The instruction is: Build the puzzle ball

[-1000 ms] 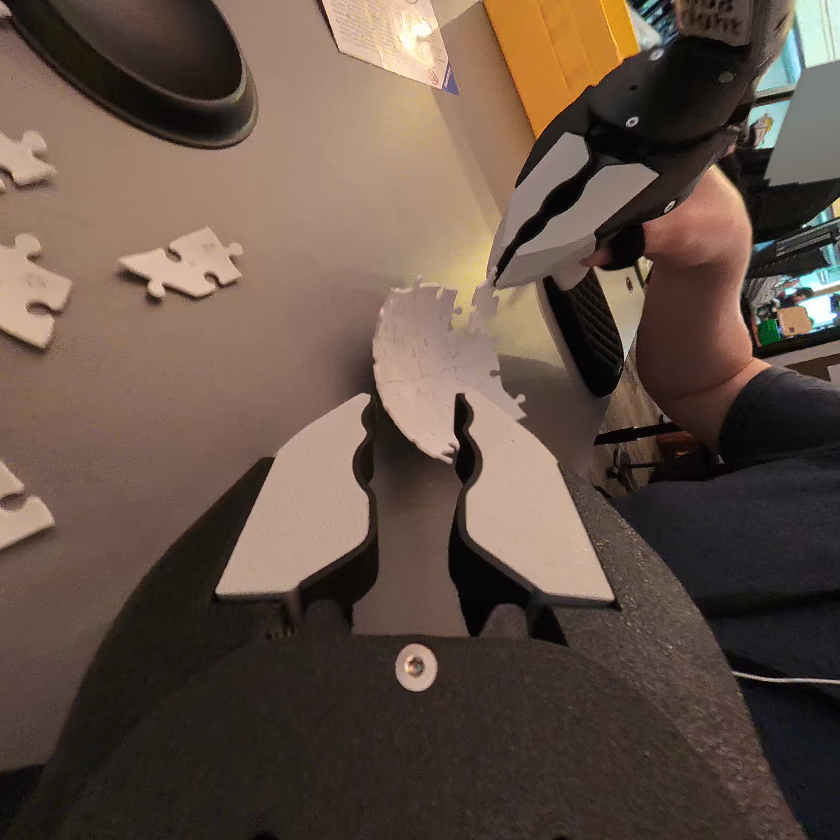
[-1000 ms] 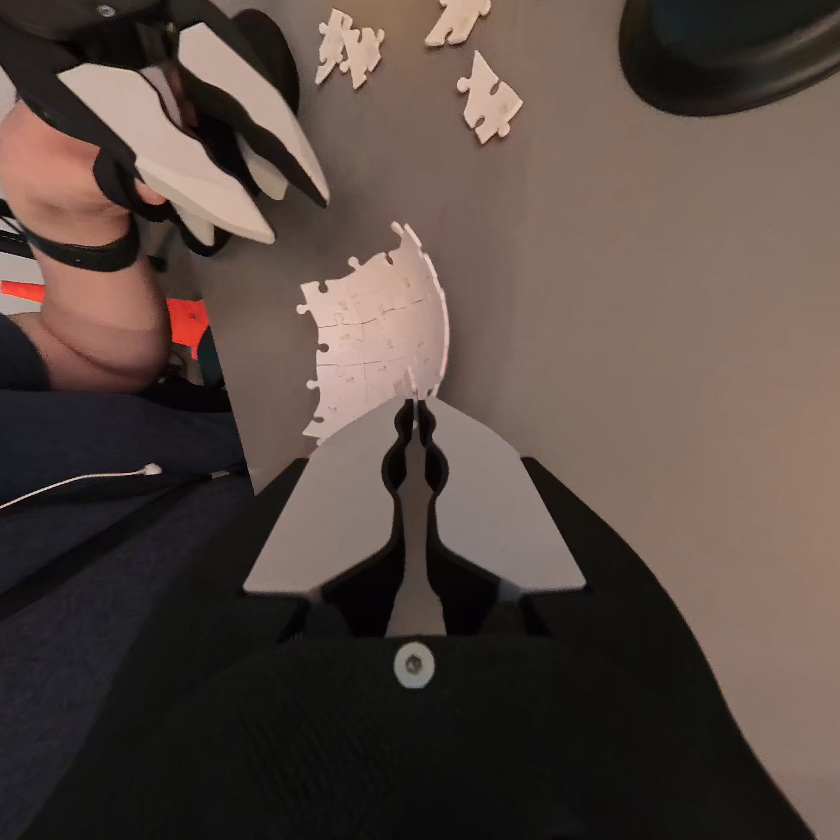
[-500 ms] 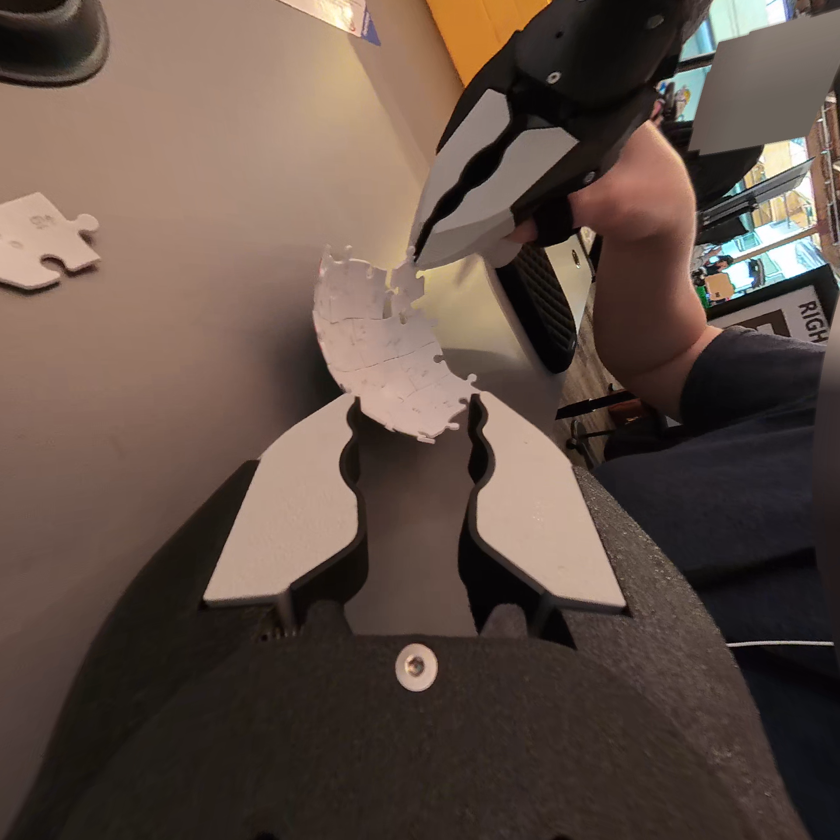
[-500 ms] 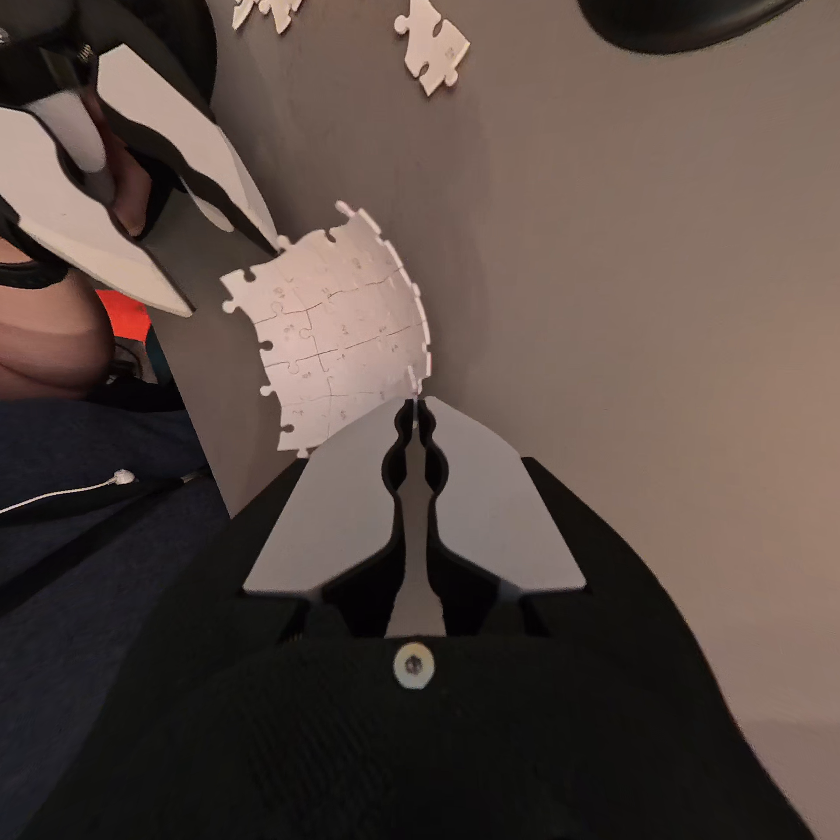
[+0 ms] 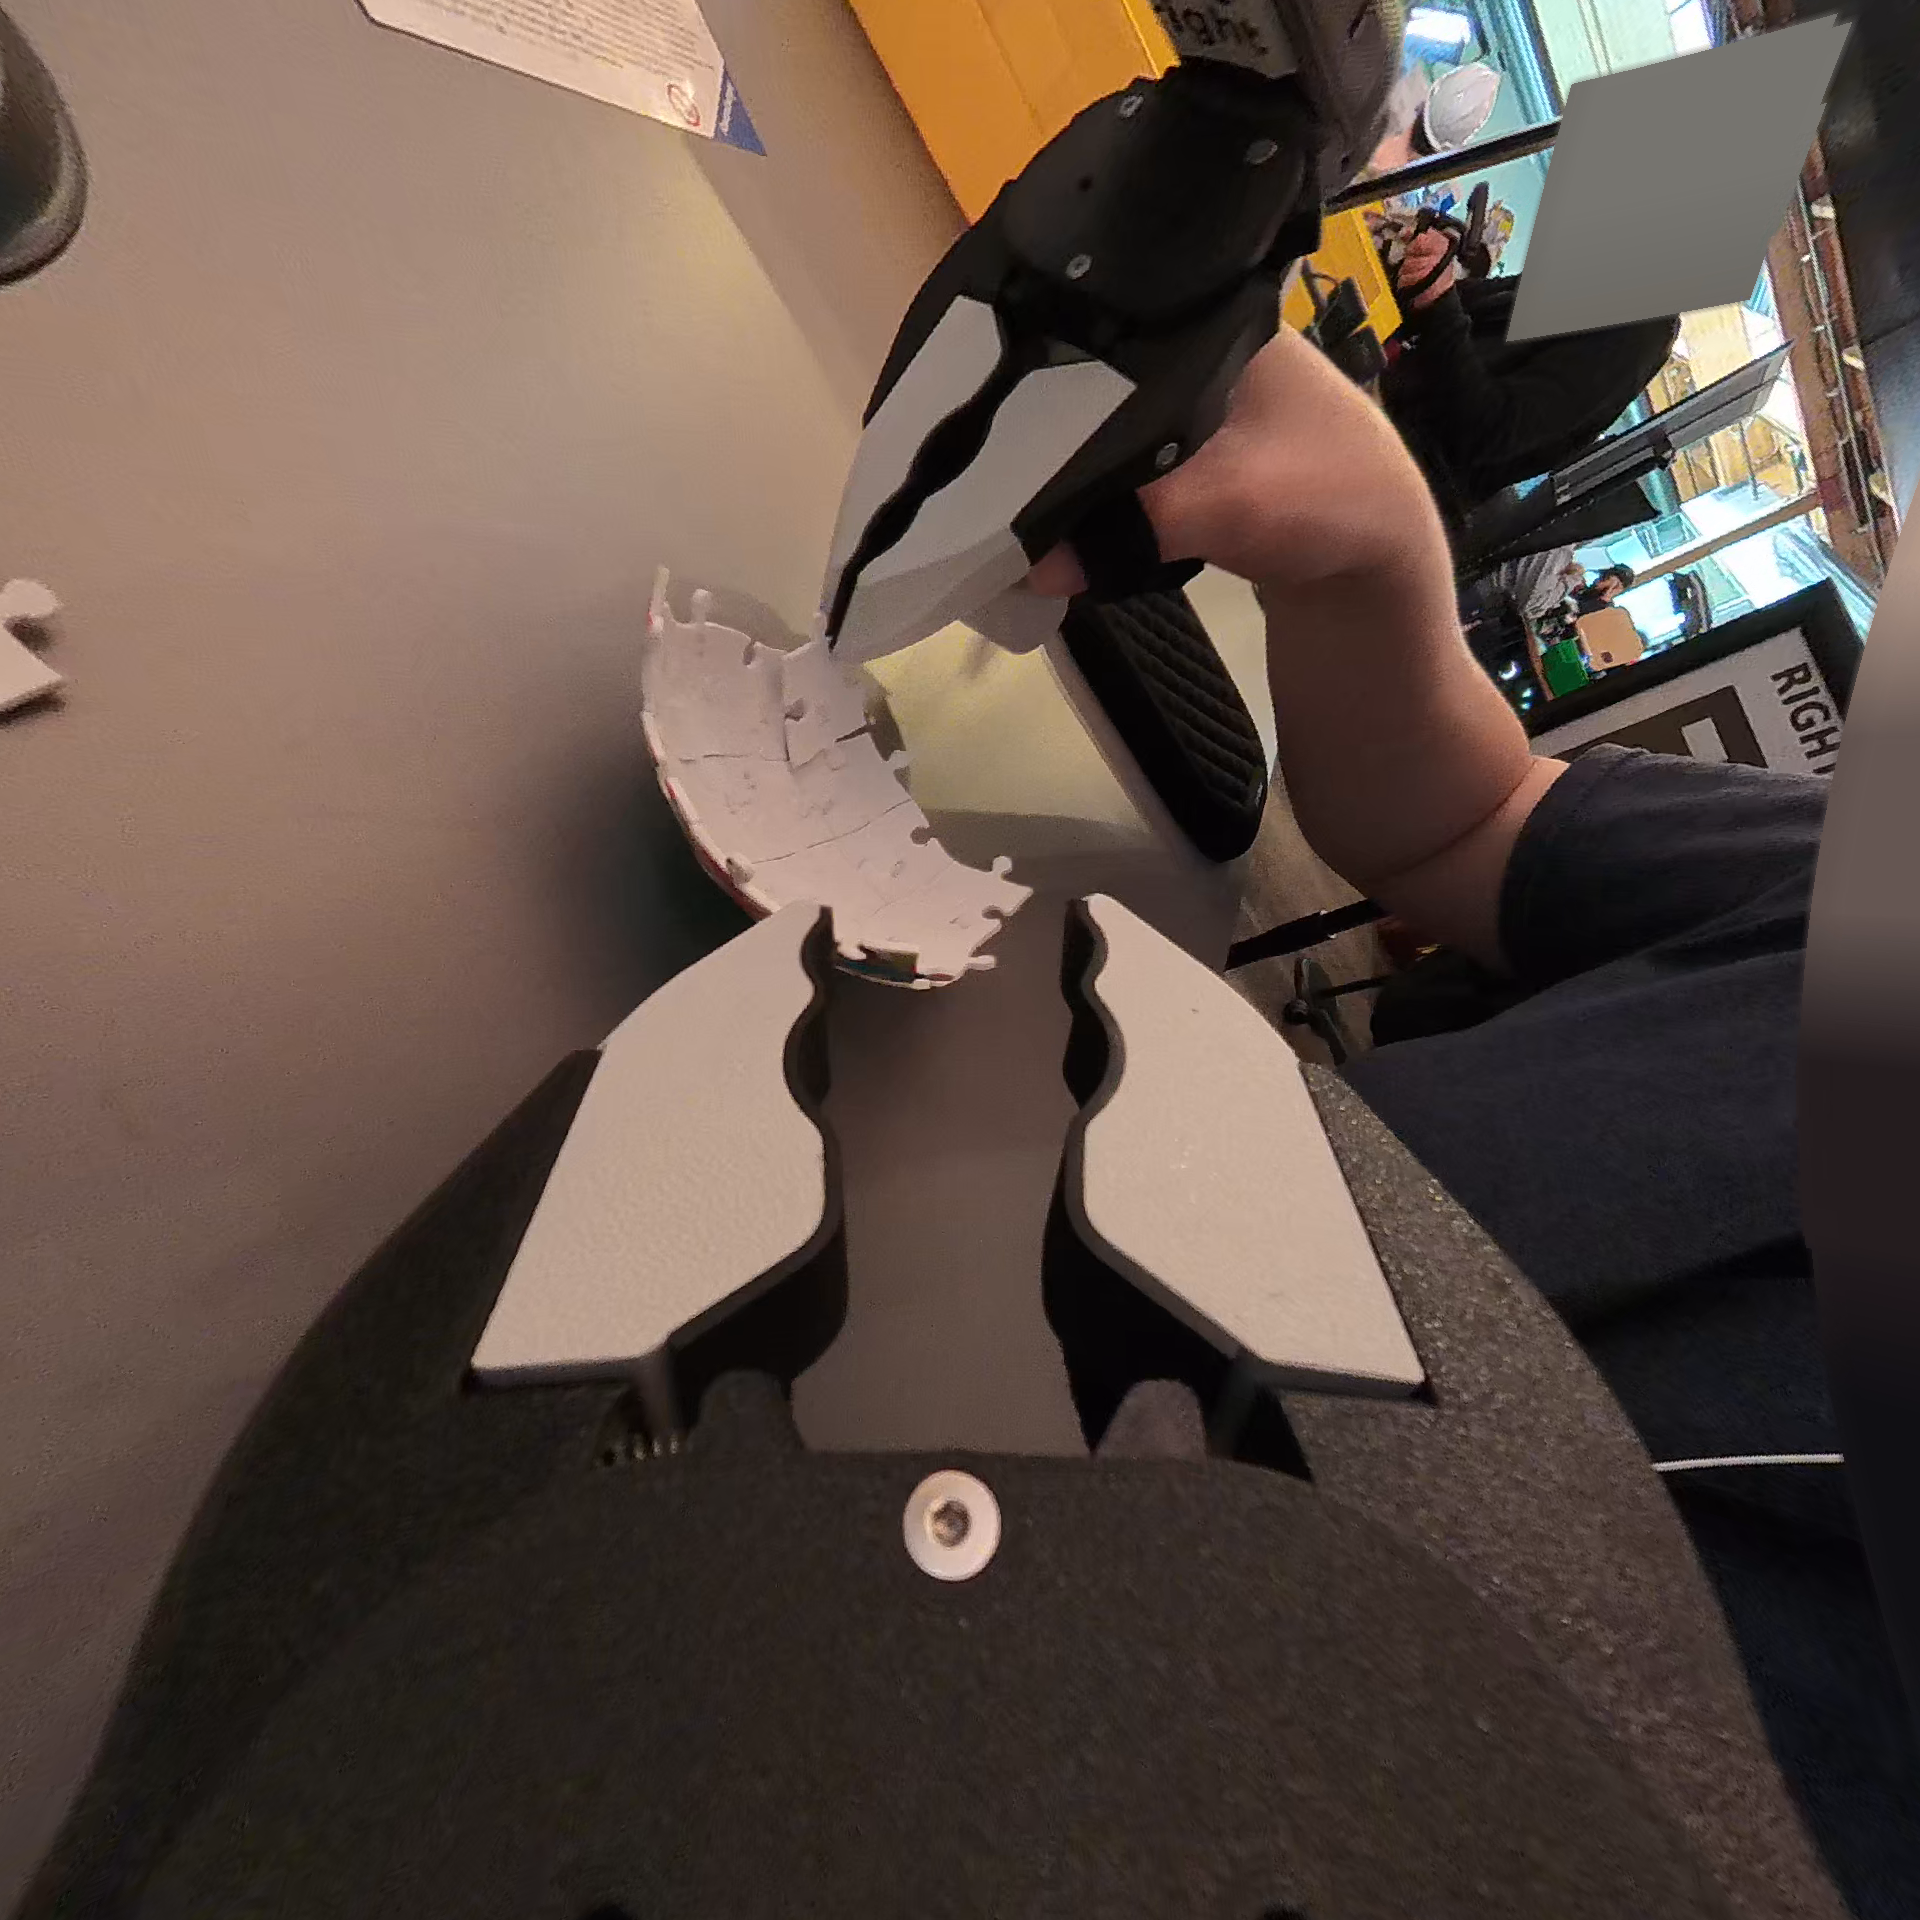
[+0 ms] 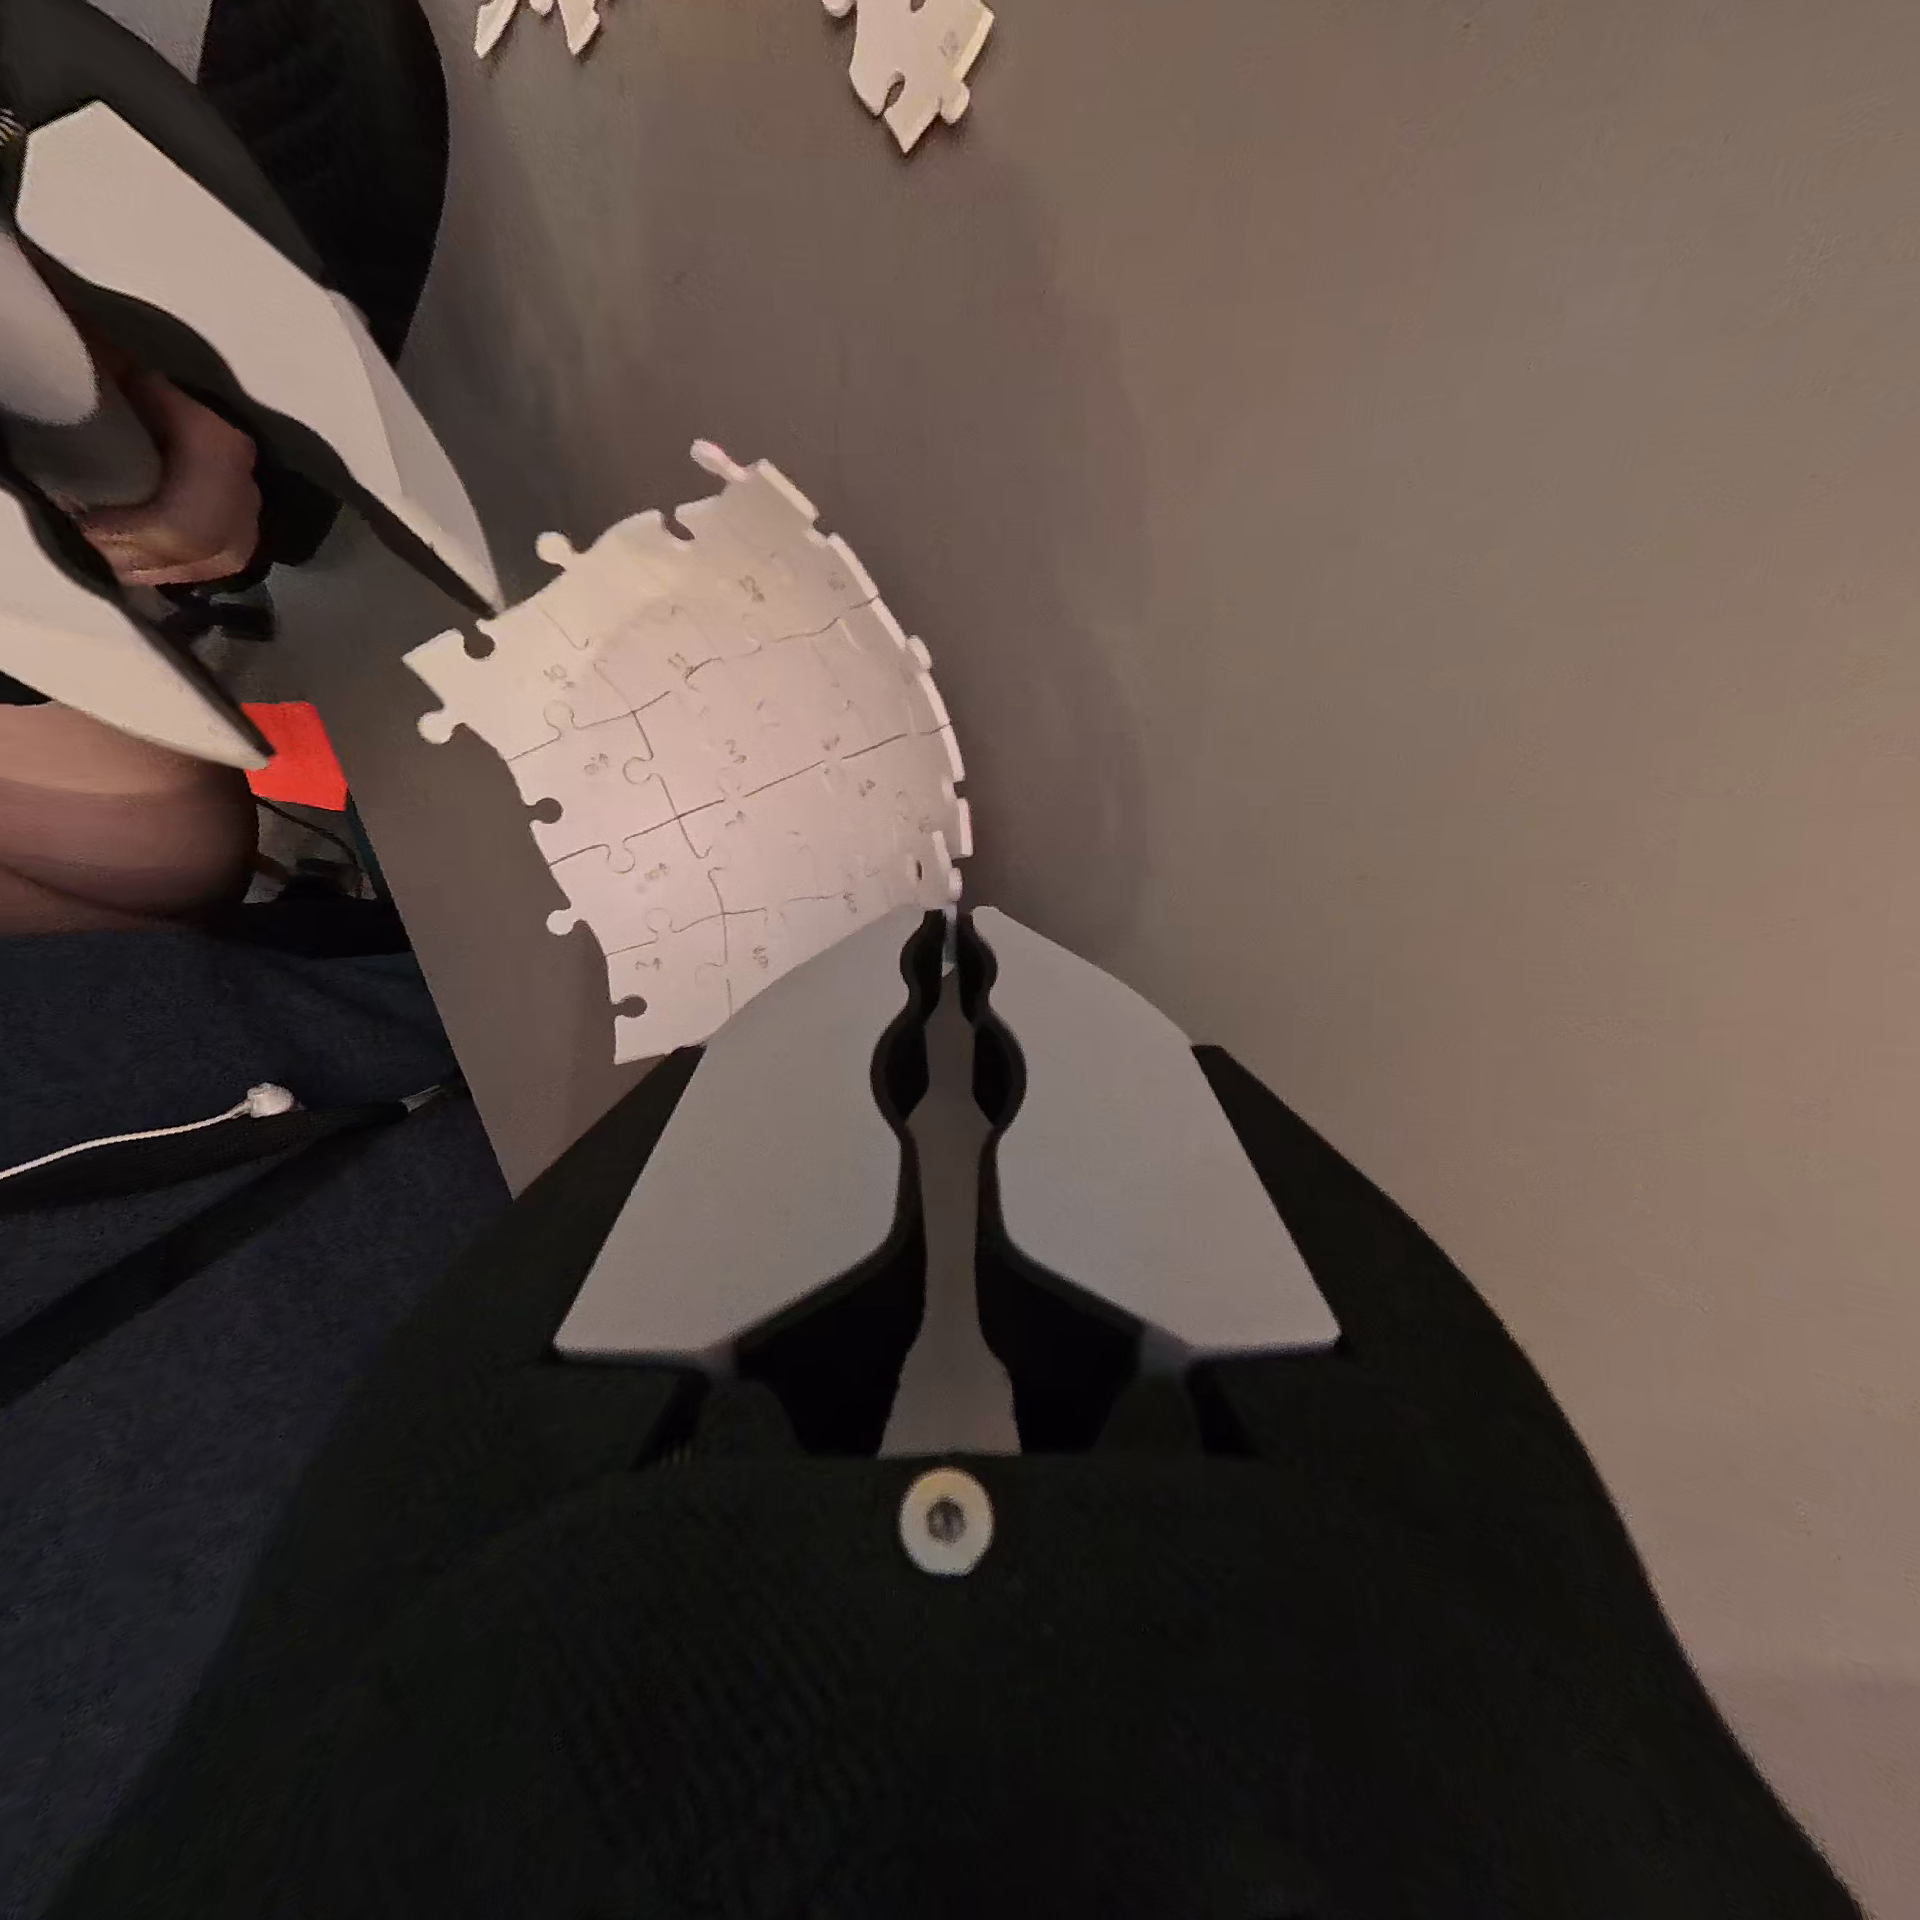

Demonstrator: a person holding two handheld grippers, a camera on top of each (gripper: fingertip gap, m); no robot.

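Observation:
A curved white shell of joined puzzle pieces (image 5: 805,790) hangs above the grey table (image 5: 364,520). In the right wrist view the shell (image 6: 727,790) shows its numbered inner side. My right gripper (image 6: 948,920) is shut on the shell's right edge; it also shows in the left wrist view (image 5: 840,623), pinching the shell's top. My left gripper (image 5: 951,914) is open, and its left fingertip (image 5: 816,920) is at the shell's lower edge. In the right wrist view the left gripper (image 6: 374,681) is open, with one fingertip (image 6: 483,603) against the shell's upper left corner.
Loose white puzzle pieces lie on the table (image 6: 1455,623) at the far side (image 6: 925,62) and at the left (image 5: 21,644). A printed sheet (image 5: 571,42), a yellow box (image 5: 1018,73) and a black round dish (image 5: 31,177) are beyond. The person's arm (image 5: 1371,675) is on the right. Across from one pair of fingers to the other is roughly 11 cm.
The right gripper has turned the shell, which now shows more of its inner face. The left jaws have spread wider, and the shell has shifted from between them to the left fingertip.

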